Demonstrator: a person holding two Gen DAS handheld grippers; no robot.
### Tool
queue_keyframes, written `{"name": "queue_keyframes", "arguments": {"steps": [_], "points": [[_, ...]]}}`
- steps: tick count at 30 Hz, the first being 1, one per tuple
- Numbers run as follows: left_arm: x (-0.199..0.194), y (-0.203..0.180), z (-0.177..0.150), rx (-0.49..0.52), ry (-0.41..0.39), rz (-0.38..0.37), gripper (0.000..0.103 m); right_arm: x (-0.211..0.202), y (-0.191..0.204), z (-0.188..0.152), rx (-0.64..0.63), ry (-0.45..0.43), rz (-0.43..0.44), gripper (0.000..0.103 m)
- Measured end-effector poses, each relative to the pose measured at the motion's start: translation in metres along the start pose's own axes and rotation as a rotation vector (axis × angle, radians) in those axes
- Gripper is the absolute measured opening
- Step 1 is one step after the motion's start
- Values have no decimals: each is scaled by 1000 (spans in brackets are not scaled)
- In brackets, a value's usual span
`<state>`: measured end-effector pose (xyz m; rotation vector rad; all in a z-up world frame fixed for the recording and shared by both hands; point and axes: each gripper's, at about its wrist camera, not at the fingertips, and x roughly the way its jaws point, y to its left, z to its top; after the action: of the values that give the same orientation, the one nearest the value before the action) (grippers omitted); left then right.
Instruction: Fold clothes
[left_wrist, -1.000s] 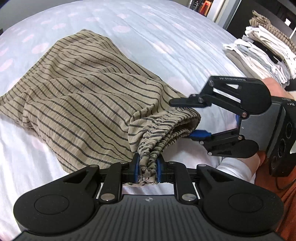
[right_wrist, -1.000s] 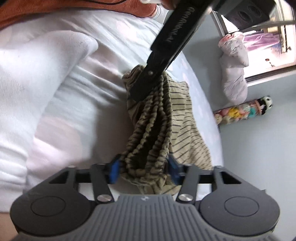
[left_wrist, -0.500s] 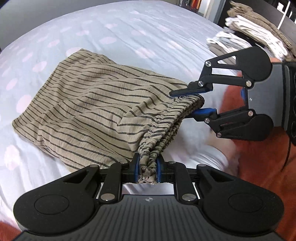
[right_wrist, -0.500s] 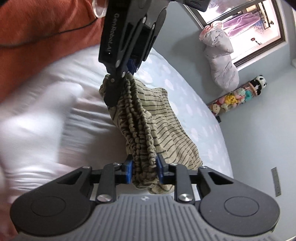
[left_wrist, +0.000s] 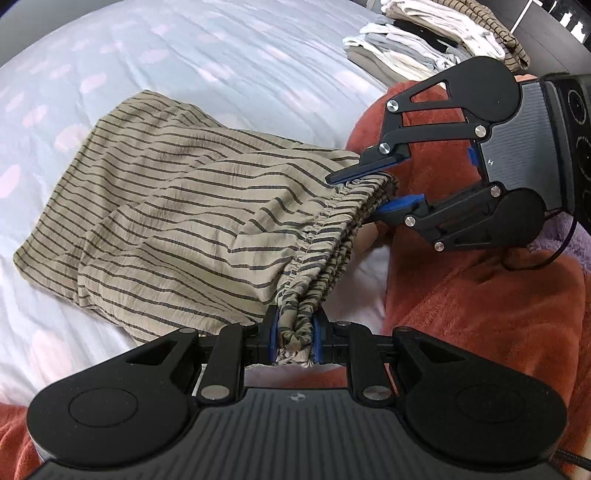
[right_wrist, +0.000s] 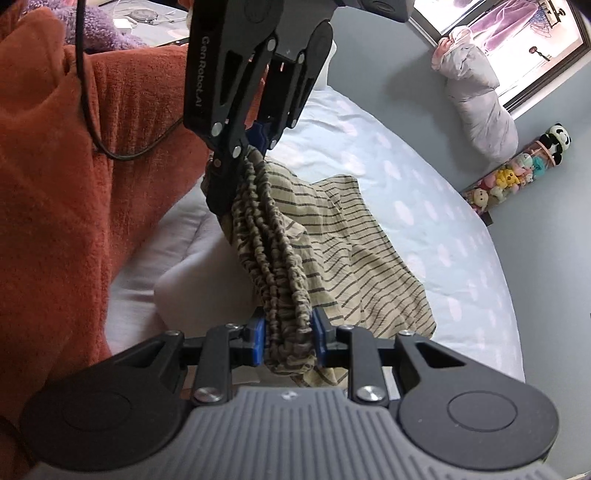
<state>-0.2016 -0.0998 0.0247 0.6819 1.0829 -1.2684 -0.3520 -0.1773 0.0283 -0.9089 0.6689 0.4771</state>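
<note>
Tan shorts with dark stripes (left_wrist: 177, 221) lie folded on the pale blue bed, their gathered elastic waistband lifted toward me. My left gripper (left_wrist: 294, 338) is shut on one end of the waistband. My right gripper (left_wrist: 373, 197) is shut on the other end, up and to the right. In the right wrist view the right gripper (right_wrist: 288, 341) clamps the bunched waistband, the shorts (right_wrist: 369, 258) trail onto the bed, and the left gripper (right_wrist: 243, 158) holds the far end above.
A stack of folded clothes (left_wrist: 436, 40) sits at the bed's far right corner. The person's orange sleeves (left_wrist: 480, 314) fill the near right. A pillow (right_wrist: 476, 96) and a tube of plush toys (right_wrist: 517, 173) stand by the window wall.
Both grippers have lifted the waistband and pulled it back toward the person. The shorts have slid across the bed with them. Both grips stay shut.
</note>
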Motion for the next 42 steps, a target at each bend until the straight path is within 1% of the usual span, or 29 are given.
{"name": "queue_keyframes", "arguments": {"steps": [4,8,12,14,18,21,24,28,30,34,36,38,40,41,42], "points": [[-11,9,8,-17,-31,31,16,3,-15,6,1,-9,-25,28],[-28,31,28,-49,-64,44,17,9,-47,16,-14,-17,-22,28],[-44,54,48,-89,-96,54,18,18,-84,27,10,-22,-14,28],[-49,71,55,-122,-113,60,19,29,-105,32,33,-29,-16,28],[-51,108,73,-157,-115,102,20,58,-141,42,56,-37,-16,29],[-45,139,81,-204,-110,112,21,89,-164,48,70,-34,-7,29],[-29,173,87,-256,-105,110,21,125,-188,49,115,-26,34,29],[-3,212,91,-304,-103,113,22,177,-208,46,155,10,87,29],[9,229,90,-335,-101,112,23,203,-214,42,179,29,109,29],[39,264,82,-429,-103,79,25,249,-222,34,229,64,152,29],[51,277,77,-469,-113,70,26,265,-221,29,252,78,171,30],[61,286,71,-504,-129,68,29,279,-219,24,277,87,180,32],[65,292,65,-543,-162,73,32,286,-217,19,307,85,173,37],[64,294,61,-564,-180,72,38,287,-217,17,326,82,167,38],[63,296,57,-585,-197,72,41,289,-216,14,344,79,161,41]]}}
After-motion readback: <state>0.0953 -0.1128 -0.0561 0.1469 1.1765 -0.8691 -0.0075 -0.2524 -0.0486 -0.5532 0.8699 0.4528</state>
